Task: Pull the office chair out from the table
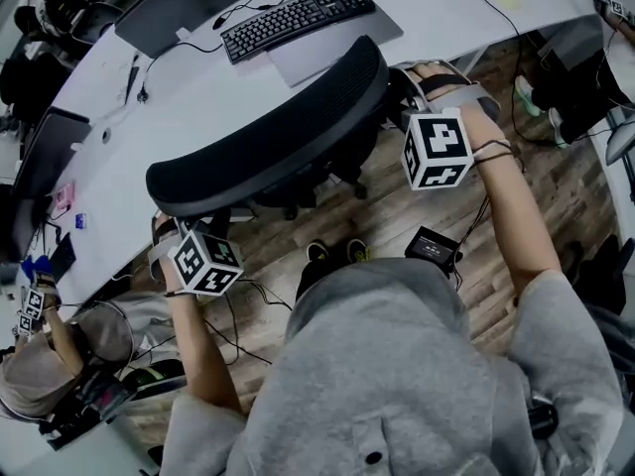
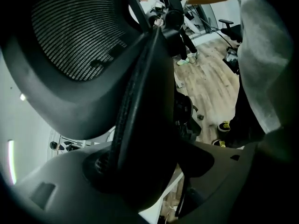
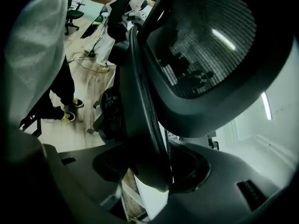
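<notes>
The black office chair's mesh backrest (image 1: 278, 127) runs slantwise under the edge of the white table (image 1: 109, 196), seen from above. My left gripper (image 1: 171, 231) is at the backrest's lower left end and my right gripper (image 1: 422, 79) at its upper right end. In the left gripper view the backrest (image 2: 79, 36) looms close and its dark side rim runs down between the left gripper's (image 2: 149, 171) wide-set jaws. In the right gripper view the backrest (image 3: 205, 45) rim likewise lies between the right gripper's (image 3: 149, 171) jaws, with a gap beside it. I see neither pair of pads pressing.
A keyboard (image 1: 298, 18) and a monitor (image 1: 189, 3) sit on the table beyond the chair. Cables and a black box (image 1: 434, 248) lie on the wood floor by my shoes (image 1: 332, 251). Another person (image 1: 40, 365) is at the lower left.
</notes>
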Motion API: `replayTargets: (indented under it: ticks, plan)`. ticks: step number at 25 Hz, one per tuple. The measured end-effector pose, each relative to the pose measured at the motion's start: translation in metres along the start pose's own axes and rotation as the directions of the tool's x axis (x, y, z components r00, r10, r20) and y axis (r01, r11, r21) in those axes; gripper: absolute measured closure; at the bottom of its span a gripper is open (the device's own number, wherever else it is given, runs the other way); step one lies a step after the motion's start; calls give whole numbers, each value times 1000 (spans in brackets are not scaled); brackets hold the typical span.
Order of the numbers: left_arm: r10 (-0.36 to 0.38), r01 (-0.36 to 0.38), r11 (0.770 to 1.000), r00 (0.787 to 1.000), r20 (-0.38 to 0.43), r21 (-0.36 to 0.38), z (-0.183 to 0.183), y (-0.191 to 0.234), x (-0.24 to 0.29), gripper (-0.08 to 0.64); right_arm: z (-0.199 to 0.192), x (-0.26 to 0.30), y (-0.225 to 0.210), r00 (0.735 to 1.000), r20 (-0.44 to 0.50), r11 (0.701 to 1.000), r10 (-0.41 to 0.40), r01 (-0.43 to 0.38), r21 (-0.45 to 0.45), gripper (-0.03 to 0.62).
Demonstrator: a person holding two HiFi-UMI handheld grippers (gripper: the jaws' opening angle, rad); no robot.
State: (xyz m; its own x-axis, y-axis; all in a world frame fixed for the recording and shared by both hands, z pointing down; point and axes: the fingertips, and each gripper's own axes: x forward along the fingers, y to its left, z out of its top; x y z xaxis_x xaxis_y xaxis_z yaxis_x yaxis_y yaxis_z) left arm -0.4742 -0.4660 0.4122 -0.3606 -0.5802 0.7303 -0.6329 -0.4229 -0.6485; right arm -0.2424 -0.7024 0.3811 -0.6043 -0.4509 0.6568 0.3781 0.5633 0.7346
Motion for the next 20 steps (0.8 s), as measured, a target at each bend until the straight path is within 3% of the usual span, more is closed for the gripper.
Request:
replayTargets:
  ticks: [3, 5, 7, 20]
  plan:
    - [61, -61, 998, 998, 5, 0, 3, 9, -8, 378, -4, 15, 8, 996, -41, 995, 82, -84, -55, 356]
    - [69, -69, 998, 998, 10, -2, 4, 12, -7, 382, -2, 27, 9, 994, -45, 991, 103, -106, -76, 357]
    - [69, -69, 998, 998, 15, -2, 2, 16, -2, 383, 1, 35, 4, 996, -23, 993, 87, -89, -72, 411]
    - [77, -77, 997, 996, 53, 3, 0, 16, 2, 380, 5, 33, 10, 998, -26, 996, 61, -62, -56, 420]
